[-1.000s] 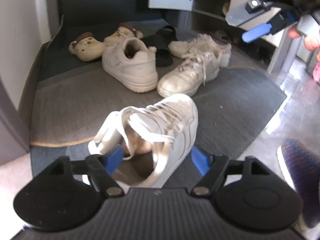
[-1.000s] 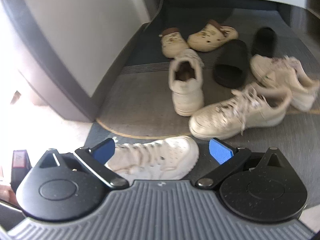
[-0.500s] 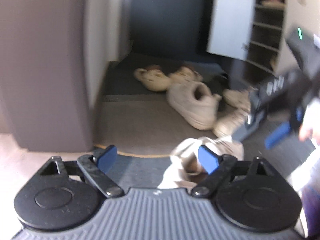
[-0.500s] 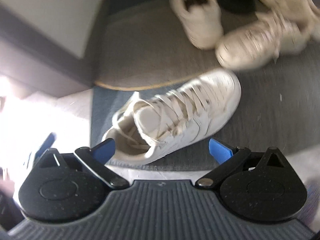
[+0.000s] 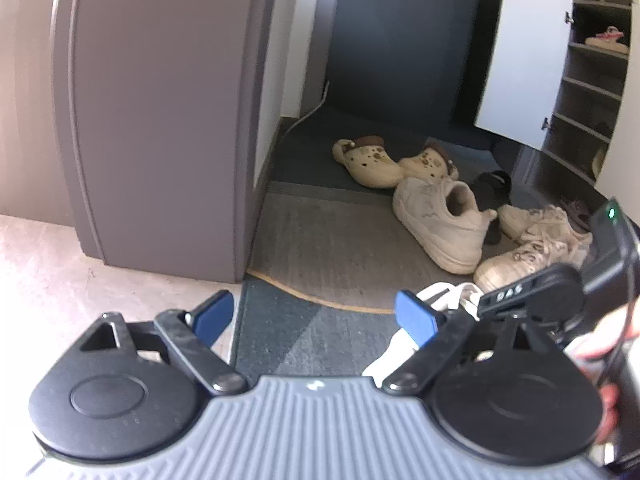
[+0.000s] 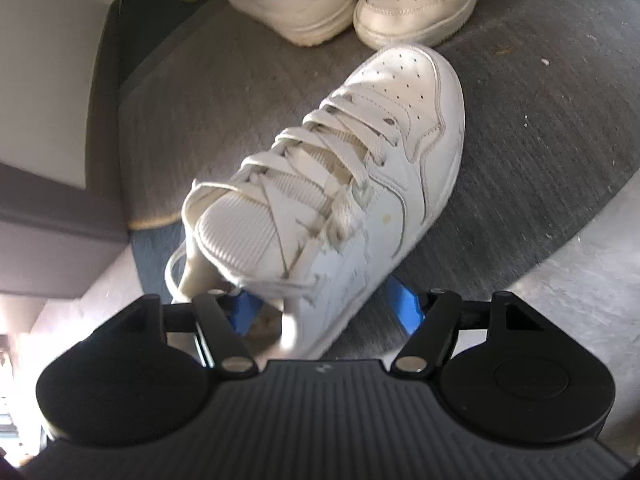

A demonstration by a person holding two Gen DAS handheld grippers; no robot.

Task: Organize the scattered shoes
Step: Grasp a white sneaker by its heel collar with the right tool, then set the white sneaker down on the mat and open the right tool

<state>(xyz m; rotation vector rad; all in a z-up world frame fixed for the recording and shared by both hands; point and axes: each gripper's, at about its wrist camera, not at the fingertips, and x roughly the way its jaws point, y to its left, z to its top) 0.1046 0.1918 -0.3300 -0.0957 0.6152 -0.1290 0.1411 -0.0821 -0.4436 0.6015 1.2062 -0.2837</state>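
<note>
Since a second ago: white sneaker (image 6: 340,184) passed from between the left claw's fingers to between the right claw's.

Right claw (image 6: 326,304): jaws straddle the sneaker's heel end, one blue pad inside the collar, the other against the outer side; whether they pinch it or merely bracket it cannot be told. Sneaker: toe pointing away, over the grey mat (image 6: 540,128), laces loose. Left claw (image 5: 314,316): spread wide, nothing between its fingers, drawn back to the left of the sneaker, which shows only as a white sliver past the right pad. Beyond the sneaker's toe: two cream sneakers (image 6: 420,4), side by side. Further beyond, in the left view: pair of beige clogs (image 5: 372,160), black slide (image 5: 494,186), open shoe cabinet (image 5: 592,92).
</note>
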